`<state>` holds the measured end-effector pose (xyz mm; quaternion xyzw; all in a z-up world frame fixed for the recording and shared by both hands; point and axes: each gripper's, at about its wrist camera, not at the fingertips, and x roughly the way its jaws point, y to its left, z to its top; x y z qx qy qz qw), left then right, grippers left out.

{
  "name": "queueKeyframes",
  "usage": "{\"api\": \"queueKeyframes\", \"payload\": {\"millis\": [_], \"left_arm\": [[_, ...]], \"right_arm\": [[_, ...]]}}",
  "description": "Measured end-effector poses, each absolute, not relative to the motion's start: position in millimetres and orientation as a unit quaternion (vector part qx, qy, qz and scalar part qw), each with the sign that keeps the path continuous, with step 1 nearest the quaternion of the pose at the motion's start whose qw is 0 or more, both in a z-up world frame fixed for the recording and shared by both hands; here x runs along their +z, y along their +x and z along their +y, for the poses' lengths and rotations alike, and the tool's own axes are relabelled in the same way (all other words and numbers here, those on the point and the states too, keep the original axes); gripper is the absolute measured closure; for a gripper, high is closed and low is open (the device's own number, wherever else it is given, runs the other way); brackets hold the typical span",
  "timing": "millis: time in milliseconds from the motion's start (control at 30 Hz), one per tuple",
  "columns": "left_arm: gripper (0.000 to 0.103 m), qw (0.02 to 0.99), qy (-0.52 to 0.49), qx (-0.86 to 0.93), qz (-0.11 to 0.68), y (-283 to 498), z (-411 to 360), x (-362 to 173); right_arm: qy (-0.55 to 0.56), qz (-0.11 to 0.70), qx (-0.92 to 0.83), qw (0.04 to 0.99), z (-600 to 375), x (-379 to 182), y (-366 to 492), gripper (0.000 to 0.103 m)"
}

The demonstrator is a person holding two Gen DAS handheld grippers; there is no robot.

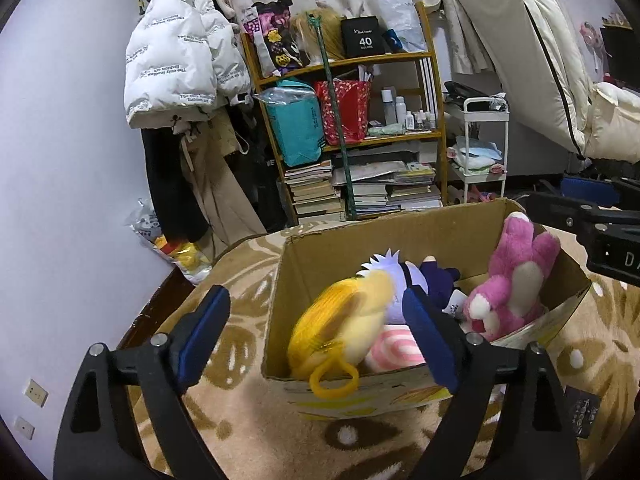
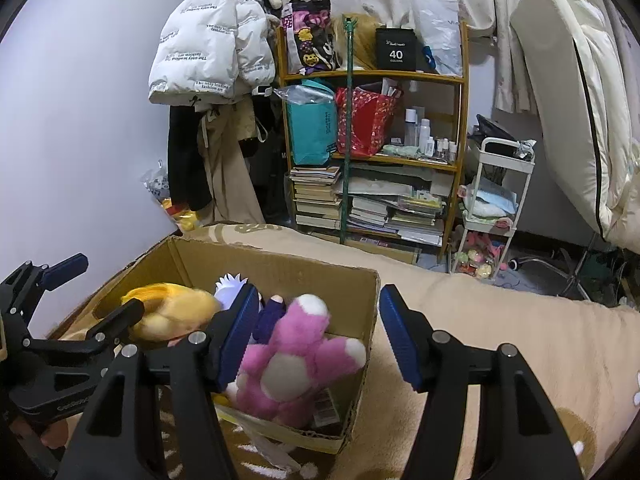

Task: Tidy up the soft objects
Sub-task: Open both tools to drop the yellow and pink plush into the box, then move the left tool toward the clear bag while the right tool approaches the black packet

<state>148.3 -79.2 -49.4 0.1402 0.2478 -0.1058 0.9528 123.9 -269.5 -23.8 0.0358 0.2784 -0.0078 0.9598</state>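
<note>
An open cardboard box (image 1: pixel 340 252) sits on a beige blanket (image 1: pixel 248 420) patterned with brown and white shapes, and it holds the soft toys. From the left wrist view, the left gripper (image 1: pixel 316 334) hangs over the box's near left corner with its blue-padded jaws spread wide; a yellow plush (image 1: pixel 340 320), blurred, lies in the gap between them at the left end of the box, and neither pad presses on it. A yellow loop (image 1: pixel 334 380) on the plush droops over the box's front rim. Beside the yellow plush lies a pink-and-white striped plush (image 1: pixel 394 350), and behind these a doll with white spiky hair and dark blue clothes (image 1: pixel 404 276). A pink plush (image 1: pixel 514 280) with white paws leans in the right end of the box. In the right wrist view, the right gripper (image 2: pixel 316 334) hovers above the pink plush (image 2: pixel 292 360), jaws parted and gripping nothing, its left pad over the box interior and its right pad outside the box's right wall (image 2: pixel 360 360). Beyond the blanket stands a wooden shelf (image 1: pixel 436 92) stacked with books, bags and bottles, with a white puffer jacket (image 1: pixel 176 64) hanging to its left and a white trolley (image 1: pixel 486 148) to its right.
</note>
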Motion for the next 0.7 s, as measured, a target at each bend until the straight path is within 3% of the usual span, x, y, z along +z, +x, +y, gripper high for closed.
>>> {"api": "queueKeyframes", "payload": {"millis": [233, 700], "left_arm": [[0.007, 0.953, 0.135, -0.098, 0.252, 138, -72, -44], [0.004, 0.942, 0.109, -0.108, 0.297, 107, -62, -39]], "right_arm": [[0.044, 0.270, -0.008, 0.962, -271, -16, 109, 0.015], [0.064, 0.272, -0.016, 0.960, -274, -4, 67, 0.003]]}}
